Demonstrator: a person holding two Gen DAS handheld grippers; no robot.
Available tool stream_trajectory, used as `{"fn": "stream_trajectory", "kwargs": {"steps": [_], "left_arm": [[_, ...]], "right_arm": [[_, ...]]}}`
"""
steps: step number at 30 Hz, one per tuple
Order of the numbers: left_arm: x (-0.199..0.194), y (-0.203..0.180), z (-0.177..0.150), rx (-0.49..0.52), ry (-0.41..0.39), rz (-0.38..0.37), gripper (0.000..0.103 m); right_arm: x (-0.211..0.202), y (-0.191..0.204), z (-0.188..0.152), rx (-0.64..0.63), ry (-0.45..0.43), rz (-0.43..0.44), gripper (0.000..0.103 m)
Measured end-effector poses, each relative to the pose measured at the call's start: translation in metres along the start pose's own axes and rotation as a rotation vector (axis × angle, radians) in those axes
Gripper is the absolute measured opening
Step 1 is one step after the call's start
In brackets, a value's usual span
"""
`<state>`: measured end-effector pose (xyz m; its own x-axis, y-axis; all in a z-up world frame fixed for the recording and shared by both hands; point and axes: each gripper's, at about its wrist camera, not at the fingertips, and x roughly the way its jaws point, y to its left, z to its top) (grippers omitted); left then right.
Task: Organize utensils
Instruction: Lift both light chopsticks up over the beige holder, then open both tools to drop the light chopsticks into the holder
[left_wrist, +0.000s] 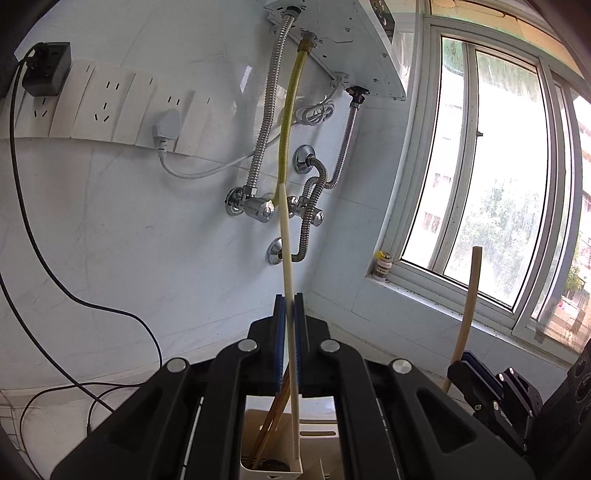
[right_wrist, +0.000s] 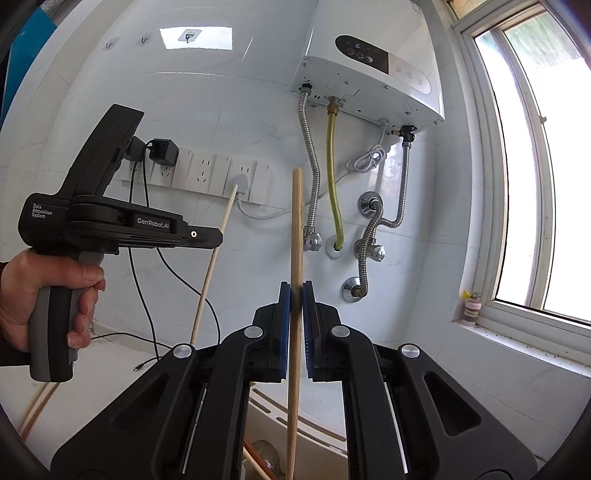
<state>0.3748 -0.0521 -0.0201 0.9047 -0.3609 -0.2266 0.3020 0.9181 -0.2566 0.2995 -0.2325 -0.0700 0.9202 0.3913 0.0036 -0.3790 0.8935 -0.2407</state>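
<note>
My left gripper (left_wrist: 290, 299) is shut on a pale cream chopstick (left_wrist: 286, 236) that stands almost upright. Its lower end reaches down into a white utensil holder (left_wrist: 295, 469), where brown chopsticks (left_wrist: 271, 421) lean. At the right of the left wrist view, my right gripper (left_wrist: 463, 360) holds a tan wooden chopstick (left_wrist: 471, 291). In the right wrist view, the right gripper (right_wrist: 296, 288) is shut on that wooden chopstick (right_wrist: 296, 229), upright above the holder's rim (right_wrist: 269, 408). A hand (right_wrist: 33, 295) holds the left gripper (right_wrist: 219, 236) at the left with the pale chopstick (right_wrist: 214, 258).
A white water heater (right_wrist: 373, 62) hangs on the tiled wall, with metal hoses (right_wrist: 312, 166) and valves under it. A row of sockets (right_wrist: 207, 173) with black cables (right_wrist: 147, 266) runs at the left. A window (right_wrist: 535, 184) and a small bottle (right_wrist: 471, 306) on its sill are at the right.
</note>
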Motion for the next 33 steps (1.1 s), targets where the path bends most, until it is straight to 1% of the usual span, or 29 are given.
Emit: {"fn": "stream_trajectory", "kwargs": {"steps": [5, 10, 15, 22, 26, 30, 31, 32, 33], "left_arm": [[0.014, 0.004, -0.016, -0.006, 0.018, 0.023, 0.004], [0.021, 0.008, -0.027, -0.007, 0.034, 0.036, 0.004], [0.029, 0.012, -0.035, -0.031, 0.045, 0.046, 0.004], [0.03, 0.018, -0.045, -0.075, 0.053, 0.059, 0.004], [0.028, 0.021, -0.05, -0.08, 0.061, 0.08, 0.004], [0.028, 0.022, -0.057, -0.074, 0.091, 0.092, 0.005], [0.029, 0.021, -0.06, -0.069, 0.109, 0.106, 0.018], [0.028, 0.02, -0.062, -0.063, 0.119, 0.136, 0.034], [0.023, 0.02, -0.065, -0.067, 0.108, 0.155, 0.077]], "right_arm": [[0.009, -0.008, -0.015, 0.017, -0.003, -0.003, 0.006], [0.015, -0.011, -0.03, 0.015, 0.021, 0.0, 0.006], [0.015, -0.014, -0.042, 0.008, 0.053, -0.008, 0.006], [0.017, -0.019, -0.054, 0.006, 0.09, -0.006, 0.006], [0.017, -0.019, -0.058, 0.015, 0.099, -0.014, 0.006], [0.018, -0.019, -0.063, 0.019, 0.109, -0.014, 0.006], [0.019, -0.019, -0.066, 0.022, 0.118, -0.011, 0.006], [0.02, -0.02, -0.068, 0.031, 0.132, -0.003, 0.007], [0.02, -0.021, -0.07, 0.04, 0.145, -0.003, 0.013]]}}
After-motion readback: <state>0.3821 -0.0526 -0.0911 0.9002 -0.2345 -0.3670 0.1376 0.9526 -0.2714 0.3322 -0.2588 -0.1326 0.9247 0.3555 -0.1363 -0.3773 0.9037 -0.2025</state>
